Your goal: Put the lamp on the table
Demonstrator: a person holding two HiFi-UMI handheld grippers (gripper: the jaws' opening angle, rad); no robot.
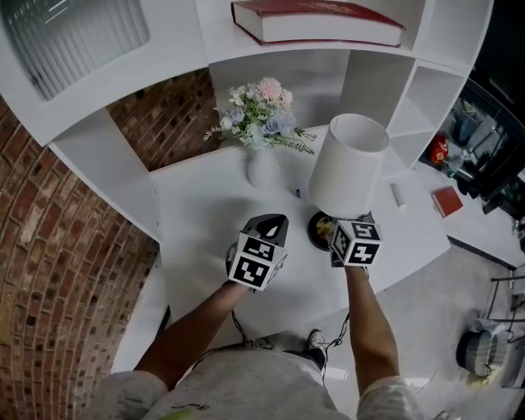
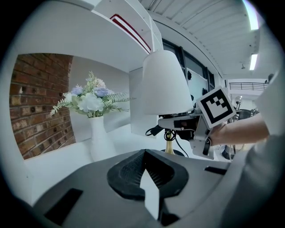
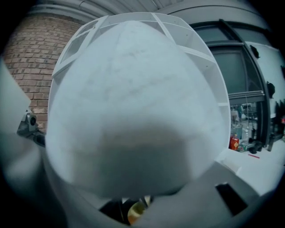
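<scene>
**Lamp upright on the table, right gripper at its stem**

A white vase point(image 1: 264, 168) stands on the far part of the white table point(image 1: 197, 221); it holds a bunch of pale pink, blue and white flowers point(image 1: 261, 115) with green sprigs. Above it, an upper level of the white shelf unit point(image 1: 373, 82) carries a red book point(image 1: 320, 20) lying flat.

The lamp point(image 1: 348, 164) stands upright just right of the vase. Its black base point(image 1: 317, 232) looks to sit on the table, though the gripper in front covers part of where they meet.

The right gripper point(image 1: 331, 230) reaches in from the near side, under the white shade point(image 3: 133, 102). Its jaws are closed narrow on the brass stem point(image 2: 169, 146); in the right gripper view only a sliver of brass shows between them. The shade fills nearly all of that view and hides most of the jaws.

The left gripper point(image 2: 144, 153) hovers over the table just left of the lamp and apart from it; its fingers meet at the tips, with nothing between them.

The small things on the white surface at far right are too small to name.
</scene>
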